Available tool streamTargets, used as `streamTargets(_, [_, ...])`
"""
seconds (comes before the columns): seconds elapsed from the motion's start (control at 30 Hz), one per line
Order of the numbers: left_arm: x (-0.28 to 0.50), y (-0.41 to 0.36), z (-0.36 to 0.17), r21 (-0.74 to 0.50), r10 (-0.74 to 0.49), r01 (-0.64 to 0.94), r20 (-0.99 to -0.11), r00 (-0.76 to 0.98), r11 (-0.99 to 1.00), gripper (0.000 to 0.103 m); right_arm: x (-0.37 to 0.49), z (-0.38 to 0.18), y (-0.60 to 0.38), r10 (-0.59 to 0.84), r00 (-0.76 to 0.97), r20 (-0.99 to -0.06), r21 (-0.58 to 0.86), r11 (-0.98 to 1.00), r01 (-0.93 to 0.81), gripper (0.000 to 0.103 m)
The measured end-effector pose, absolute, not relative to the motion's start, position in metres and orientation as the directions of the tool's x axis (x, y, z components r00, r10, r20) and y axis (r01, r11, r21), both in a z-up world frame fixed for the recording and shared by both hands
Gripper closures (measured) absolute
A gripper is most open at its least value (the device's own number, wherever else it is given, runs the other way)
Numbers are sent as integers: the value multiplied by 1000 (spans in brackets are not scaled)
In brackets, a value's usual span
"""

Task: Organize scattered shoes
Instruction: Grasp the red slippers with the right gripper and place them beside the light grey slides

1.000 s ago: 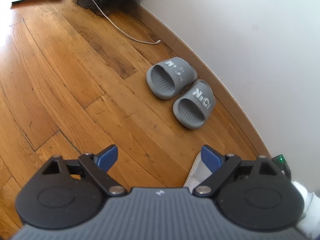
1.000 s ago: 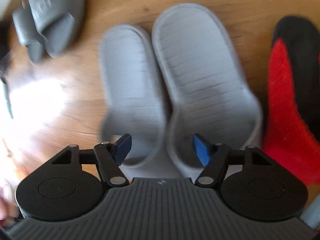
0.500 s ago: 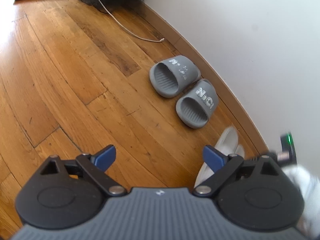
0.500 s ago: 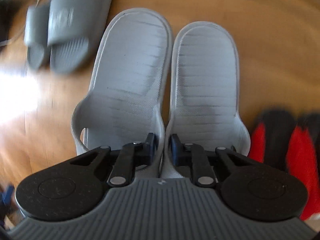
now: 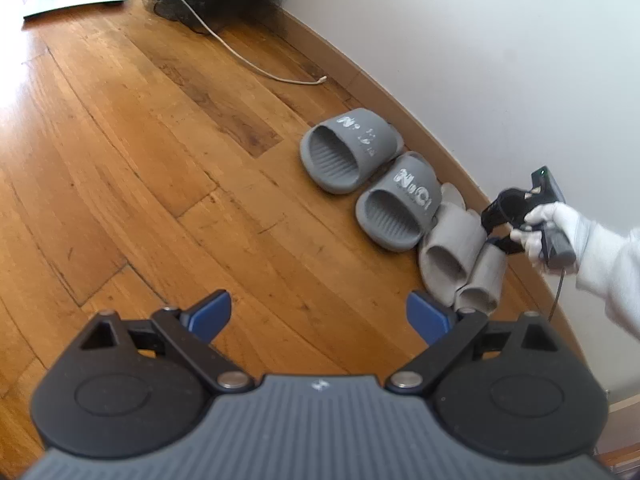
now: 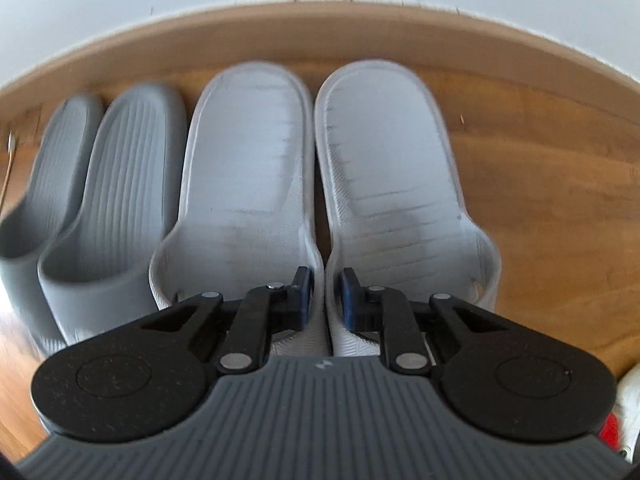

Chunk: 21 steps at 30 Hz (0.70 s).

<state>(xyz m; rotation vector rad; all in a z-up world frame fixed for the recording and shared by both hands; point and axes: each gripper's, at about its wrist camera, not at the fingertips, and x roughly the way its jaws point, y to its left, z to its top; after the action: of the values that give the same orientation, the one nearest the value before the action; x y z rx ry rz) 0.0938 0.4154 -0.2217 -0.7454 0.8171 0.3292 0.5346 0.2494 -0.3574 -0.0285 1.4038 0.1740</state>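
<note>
The right hand-held gripper (image 6: 324, 294) pinches both light-grey slides (image 6: 320, 184) by their inner strap edges, at frame centre against the baseboard (image 6: 320, 32). Such a thin pinch could slip, splaying the pair.

My left gripper (image 5: 318, 312) hangs tilted downward, its two blue-tipped fingers (image 5: 210, 312) spread wide with nothing between them. My right gripper (image 6: 324, 296) points steeply down; its fingers (image 6: 301, 294) are drawn together, pinching the two adjoining inner edges of the pale grey slippers (image 6: 248, 176), having just closed on them. In the left wrist view, my right hand (image 5: 550, 230), in a white glove and white sleeve, wraps around the handle of that gripper (image 5: 516, 216) at the right edge.
</note>
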Motion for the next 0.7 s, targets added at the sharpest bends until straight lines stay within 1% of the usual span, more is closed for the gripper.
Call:
streamTargets(0.07, [94, 415, -222, -471, -14, -533, -758, 652, 703, 8, 539, -351, 250, 163, 188, -968, 131, 976, -173, 85])
streamTargets(0.13, [95, 414, -222, -478, -23, -527, -756, 654, 703, 8, 534, -344, 247, 199, 175, -964, 167, 969, -183, 60])
streamTargets(0.2, [97, 411, -221, -487, -33, -516, -749, 662, 705, 8, 528, -326, 240, 229, 195, -954, 188, 960, -207, 51])
streamTargets(0.23, [99, 409, -221, -492, -39, -509, -745, 666, 706, 8, 525, -318, 236, 244, 205, -948, 198, 955, -219, 49])
streamTargets(0.3, [102, 405, -220, -502, -51, -495, -737, 674, 709, 8, 527, -281, 227, 282, 199, -938, 234, 943, -235, 45])
streamTargets(0.37, [105, 401, -219, -511, -63, -480, -728, 682, 713, 8, 501, -257, 195, 315, 183, -931, 268, 932, -244, 42])
streamTargets(0.4, [107, 397, -218, -516, -71, -468, -722, 688, 717, 8, 479, -244, 169, 321, 175, -931, 273, 928, -252, 37])
streamTargets(0.43, [108, 395, -217, -517, -74, -462, -720, 690, 721, 8, 469, -238, 159, 315, 176, -933, 266, 930, -254, 29])
streamTargets(0.5, [116, 383, -213, -506, -87, -426, -713, 695, 750, 8, 450, -228, 142, 302, 178, -936, 252, 933, -257, 21])
streamTargets(0.57, [126, 372, -210, -485, -95, -390, -713, 694, 783, 5, 422, -226, 112, 255, 184, -949, 203, 943, -263, 19])
streamTargets(0.63, [145, 360, -204, -429, -96, -342, -728, 679, 836, 5, 392, -241, 75, 174, 168, -970, 131, 962, -241, 17])
streamTargets(0.7, [159, 350, -200, -394, -87, -324, -739, 668, 860, 5, 369, -254, 51, 130, 138, -982, 97, 970, -222, 17])
